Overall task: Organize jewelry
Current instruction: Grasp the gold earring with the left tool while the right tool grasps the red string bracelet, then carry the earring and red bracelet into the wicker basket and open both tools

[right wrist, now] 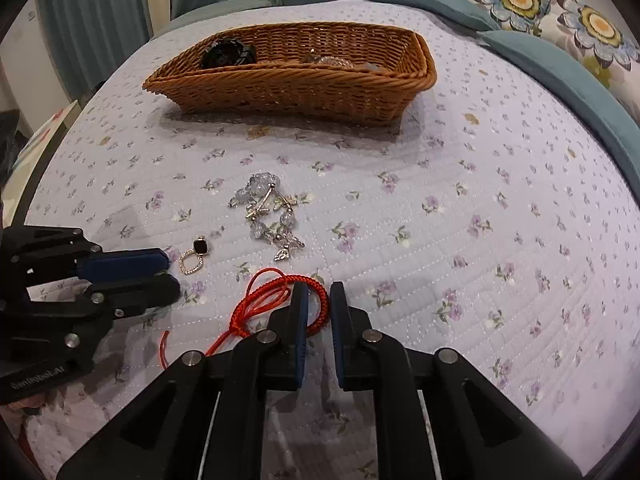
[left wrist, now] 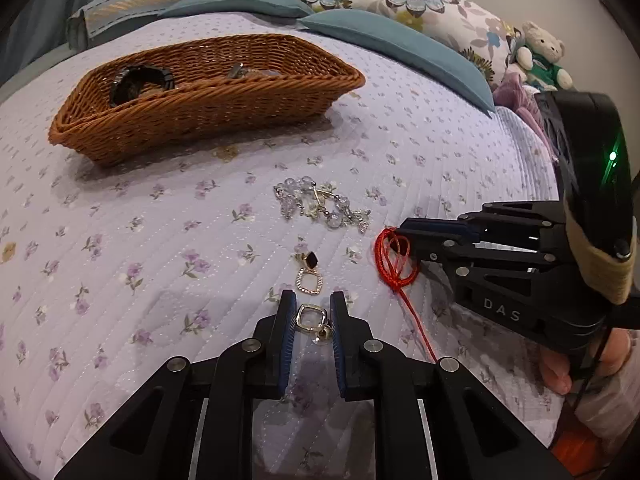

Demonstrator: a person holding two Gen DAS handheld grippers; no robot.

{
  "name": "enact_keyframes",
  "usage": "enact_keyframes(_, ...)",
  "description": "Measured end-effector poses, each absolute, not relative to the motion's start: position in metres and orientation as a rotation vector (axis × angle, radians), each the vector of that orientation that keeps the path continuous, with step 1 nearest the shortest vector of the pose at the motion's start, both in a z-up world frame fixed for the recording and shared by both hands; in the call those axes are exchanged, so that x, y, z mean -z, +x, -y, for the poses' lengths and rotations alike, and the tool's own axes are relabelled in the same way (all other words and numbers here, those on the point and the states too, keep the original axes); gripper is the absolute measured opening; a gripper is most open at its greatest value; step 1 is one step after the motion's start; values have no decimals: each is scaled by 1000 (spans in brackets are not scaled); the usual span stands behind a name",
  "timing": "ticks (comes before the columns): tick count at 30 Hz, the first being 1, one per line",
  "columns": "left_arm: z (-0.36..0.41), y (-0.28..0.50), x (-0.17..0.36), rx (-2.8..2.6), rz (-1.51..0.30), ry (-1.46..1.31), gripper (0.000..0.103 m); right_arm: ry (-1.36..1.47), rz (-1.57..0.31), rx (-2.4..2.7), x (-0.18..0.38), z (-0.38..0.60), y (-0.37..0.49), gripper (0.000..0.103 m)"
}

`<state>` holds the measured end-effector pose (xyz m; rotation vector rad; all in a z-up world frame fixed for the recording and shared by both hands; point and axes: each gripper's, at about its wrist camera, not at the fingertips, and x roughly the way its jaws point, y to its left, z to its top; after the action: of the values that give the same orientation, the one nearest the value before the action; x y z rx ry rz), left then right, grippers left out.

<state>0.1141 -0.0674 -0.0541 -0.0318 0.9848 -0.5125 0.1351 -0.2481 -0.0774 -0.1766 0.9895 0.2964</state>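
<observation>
On the floral bedspread [left wrist: 140, 240], my left gripper [left wrist: 313, 298] is shut on a gold square-loop earring [left wrist: 310, 318], which touches both blue pads. Its twin, an earring with a black stone [left wrist: 308, 272] [right wrist: 194, 258], lies just ahead. My right gripper [right wrist: 319, 290] [left wrist: 400, 236] is shut on the braided part of a red cord bracelet [right wrist: 264, 300] [left wrist: 394, 264], whose loops and tail trail on the cloth. In the right wrist view, the left gripper [right wrist: 173, 273] comes in from the left. A crystal bead bracelet [left wrist: 320, 204] [right wrist: 268, 212] lies farther ahead.
A brown wicker basket [left wrist: 200, 120] [right wrist: 288, 88] stands beyond the jewelry, holding a black bracelet [left wrist: 140, 80] [right wrist: 228, 54] and other pieces. Teal and flowered pillows [left wrist: 400, 48] line the far side, with a teddy bear [left wrist: 542, 60] at the right. A person's hand [left wrist: 560, 368] holds the right gripper.
</observation>
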Motion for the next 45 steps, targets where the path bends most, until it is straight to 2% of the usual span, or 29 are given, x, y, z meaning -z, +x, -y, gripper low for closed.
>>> enact_keyframes(3,59,114,52,502,-983,-53,17,-189,-973,-312,77,245,134,6)
enact_keyframes(5,53,114,50,501,-976,-79,17,-176,-961,-327,74,245,132,6)
enact_keyframes(11,32,115,38,494,-912,-154,17,-129,-894,-364,56,247,125,6)
enact_keyframes(24,-31,120,16,607,-797,-540,17,-82,-789,-383,17,242,120,6)
enact_keyframes(33,-40,147,-22,517,-748,-472,17,-81,-706,-341,-26,227,152,6)
enact_keyframes(39,-43,198,-55,406,-696,-339,17,-75,-648,-289,-60,217,197,6)
enact_keyframes(45,-42,245,-52,281,-676,-225,17,-4,-645,-248,-74,217,269,6)
